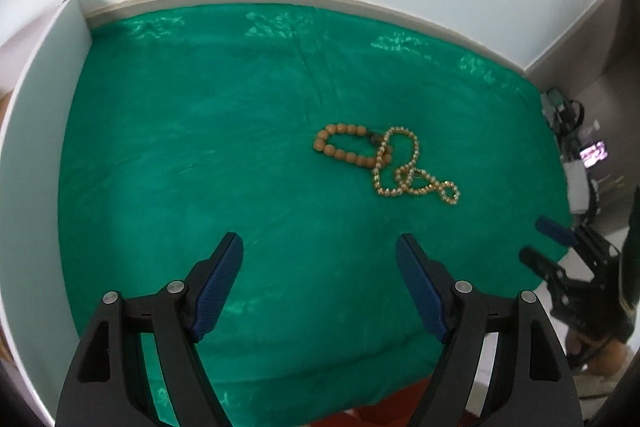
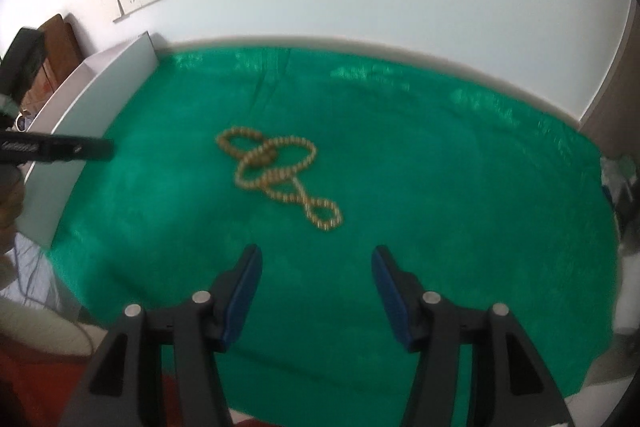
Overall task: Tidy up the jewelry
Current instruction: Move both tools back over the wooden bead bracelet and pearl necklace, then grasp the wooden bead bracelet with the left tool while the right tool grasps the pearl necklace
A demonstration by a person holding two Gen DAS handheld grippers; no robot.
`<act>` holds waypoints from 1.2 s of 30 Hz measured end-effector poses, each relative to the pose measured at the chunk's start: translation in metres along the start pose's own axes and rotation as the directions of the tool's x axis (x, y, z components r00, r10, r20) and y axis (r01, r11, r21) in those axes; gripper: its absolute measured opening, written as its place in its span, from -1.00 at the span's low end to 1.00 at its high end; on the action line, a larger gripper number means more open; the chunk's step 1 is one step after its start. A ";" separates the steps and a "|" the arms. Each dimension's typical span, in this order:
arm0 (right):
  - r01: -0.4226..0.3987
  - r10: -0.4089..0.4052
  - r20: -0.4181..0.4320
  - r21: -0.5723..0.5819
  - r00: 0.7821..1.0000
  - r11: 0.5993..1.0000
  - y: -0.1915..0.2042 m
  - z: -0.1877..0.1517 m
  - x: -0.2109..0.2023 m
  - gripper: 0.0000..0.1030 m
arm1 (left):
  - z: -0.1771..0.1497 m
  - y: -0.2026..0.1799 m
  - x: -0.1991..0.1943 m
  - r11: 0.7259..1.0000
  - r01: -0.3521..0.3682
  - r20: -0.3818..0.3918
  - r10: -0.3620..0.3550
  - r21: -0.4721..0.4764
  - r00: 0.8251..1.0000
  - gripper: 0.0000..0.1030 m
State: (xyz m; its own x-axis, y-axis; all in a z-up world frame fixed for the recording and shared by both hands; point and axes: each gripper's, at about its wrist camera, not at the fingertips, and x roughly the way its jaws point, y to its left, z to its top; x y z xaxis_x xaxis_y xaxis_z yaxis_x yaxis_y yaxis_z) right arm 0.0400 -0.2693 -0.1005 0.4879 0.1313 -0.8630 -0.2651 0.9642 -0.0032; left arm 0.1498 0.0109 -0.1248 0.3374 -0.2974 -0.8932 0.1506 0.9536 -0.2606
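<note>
Left wrist view: left gripper (image 1: 320, 247) gapes wide, empty; wooden bracelet (image 1: 344, 146) and gold necklace (image 1: 408, 167) ahead, apparently overlapping. Right gripper (image 2: 317, 259) equally wide, empty.

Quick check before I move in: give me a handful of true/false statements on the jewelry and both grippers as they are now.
1. The left gripper is open and holds nothing. True.
2. The right gripper is shut on the necklace. False: it is open, short of the necklace.
3. The bracelet and the necklace touch on the green cloth. True.
4. The bracelet's beads are smaller than the necklace's. False: they are larger.
5. The jewelry lies in a box. False: it lies on the cloth.
</note>
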 end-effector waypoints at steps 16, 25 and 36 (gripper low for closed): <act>-0.087 0.085 -0.079 -0.022 0.993 0.996 0.002 0.030 0.054 0.13 | 0.027 0.003 0.038 0.993 -0.116 -0.011 0.116 0.029 0.993 0.56; -0.096 0.096 -0.078 0.000 0.992 0.995 -0.001 0.043 0.062 0.13 | 0.039 -0.007 0.049 0.990 -0.127 -0.001 0.127 0.056 0.992 0.56; -0.083 0.083 -0.083 0.010 0.993 0.997 -0.010 0.042 0.064 0.13 | 0.045 -0.014 0.055 0.985 -0.151 0.000 0.151 0.080 0.988 0.56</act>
State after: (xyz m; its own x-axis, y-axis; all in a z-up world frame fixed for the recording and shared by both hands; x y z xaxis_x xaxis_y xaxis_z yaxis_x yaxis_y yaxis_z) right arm 0.1087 -0.2613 -0.1350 0.3933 0.1915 -0.8993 -0.2963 0.9523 0.0731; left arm 0.2079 -0.0210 -0.1542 0.3559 -0.1495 -0.9225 0.1718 0.9808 -0.0927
